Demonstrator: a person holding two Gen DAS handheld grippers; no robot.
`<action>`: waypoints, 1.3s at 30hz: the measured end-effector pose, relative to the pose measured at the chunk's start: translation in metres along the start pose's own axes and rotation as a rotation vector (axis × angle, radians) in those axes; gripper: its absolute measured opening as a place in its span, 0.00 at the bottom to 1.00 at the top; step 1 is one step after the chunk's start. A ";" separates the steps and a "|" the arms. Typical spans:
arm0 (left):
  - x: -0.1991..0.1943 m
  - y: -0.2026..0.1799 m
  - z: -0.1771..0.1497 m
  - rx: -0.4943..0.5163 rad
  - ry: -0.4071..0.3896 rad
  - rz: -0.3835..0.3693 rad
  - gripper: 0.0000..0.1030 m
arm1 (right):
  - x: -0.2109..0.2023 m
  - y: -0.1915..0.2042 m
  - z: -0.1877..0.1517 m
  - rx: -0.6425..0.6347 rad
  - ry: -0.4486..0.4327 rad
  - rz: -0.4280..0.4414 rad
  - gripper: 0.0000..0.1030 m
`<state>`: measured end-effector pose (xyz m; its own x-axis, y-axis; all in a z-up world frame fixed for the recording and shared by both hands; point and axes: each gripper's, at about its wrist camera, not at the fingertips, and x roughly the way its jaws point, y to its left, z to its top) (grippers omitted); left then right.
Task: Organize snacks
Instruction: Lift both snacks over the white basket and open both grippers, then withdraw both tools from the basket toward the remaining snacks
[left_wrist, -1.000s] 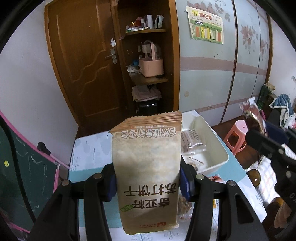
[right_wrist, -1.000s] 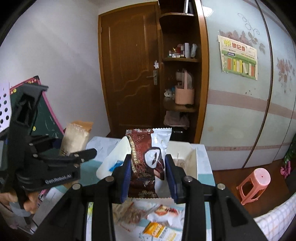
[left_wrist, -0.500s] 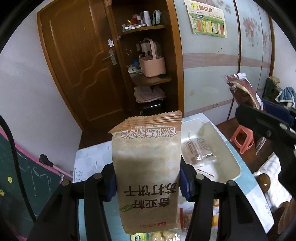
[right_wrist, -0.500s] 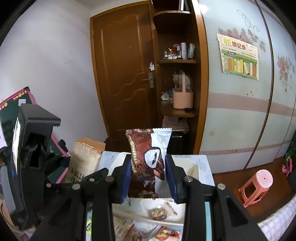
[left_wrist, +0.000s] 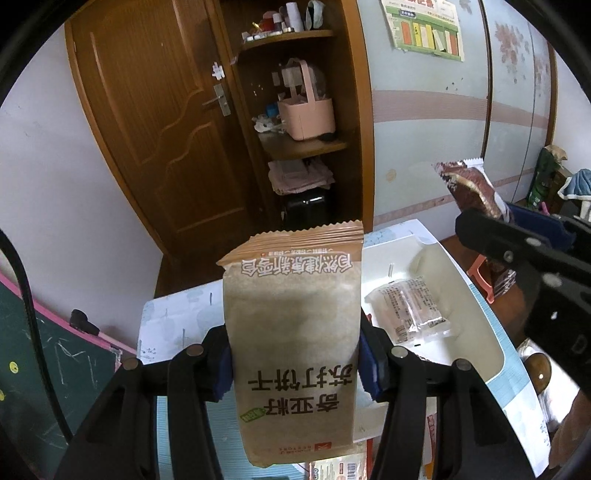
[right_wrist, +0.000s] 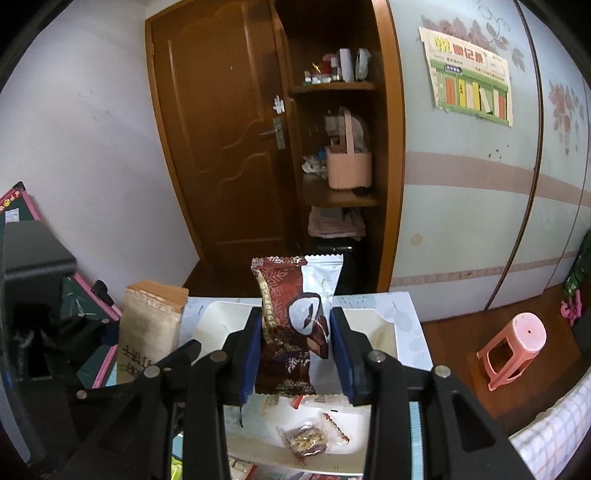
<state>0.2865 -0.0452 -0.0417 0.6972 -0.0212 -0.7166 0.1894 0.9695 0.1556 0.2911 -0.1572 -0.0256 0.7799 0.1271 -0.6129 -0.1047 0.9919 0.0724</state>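
Leftmost, a green chalkboard (left_wrist: 33, 354) with a pink frame runs out of the left wrist view, its lower part cut off. Next to it the left gripper (left_wrist: 295, 365) clamps a tan cracker packet (left_wrist: 293, 332) upright between its blue pads; the packet hides the gripper's middle and much of the white tray (left_wrist: 476, 295) behind it. Inside that tray lies a clear-wrapped snack (left_wrist: 408, 310), its label too small to read. Further right, the right gripper (right_wrist: 295, 347) pinches a maroon-and-white snack bag (right_wrist: 295, 321), held above the tray; from the left wrist view only the bag's top corner shows over the black arm. Below it, in the right wrist view, a small clear packet (right_wrist: 306, 439) rests in the tray, and more wrappers at the bottom edge are cut off. A pink stool (right_wrist: 513, 350) stands on the floor at far right.
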 end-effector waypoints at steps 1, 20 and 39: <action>0.004 0.001 0.001 -0.002 0.007 0.000 0.51 | 0.004 -0.001 0.001 0.000 0.007 -0.006 0.36; 0.028 0.002 -0.003 0.032 0.028 0.062 0.94 | 0.037 -0.021 -0.012 0.131 0.136 0.004 0.67; -0.041 0.015 -0.027 0.028 -0.008 0.085 0.94 | -0.029 -0.003 -0.022 0.080 0.123 0.004 0.67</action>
<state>0.2426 -0.0232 -0.0281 0.7170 0.0584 -0.6946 0.1489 0.9607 0.2345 0.2547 -0.1641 -0.0252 0.6973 0.1346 -0.7040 -0.0544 0.9893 0.1352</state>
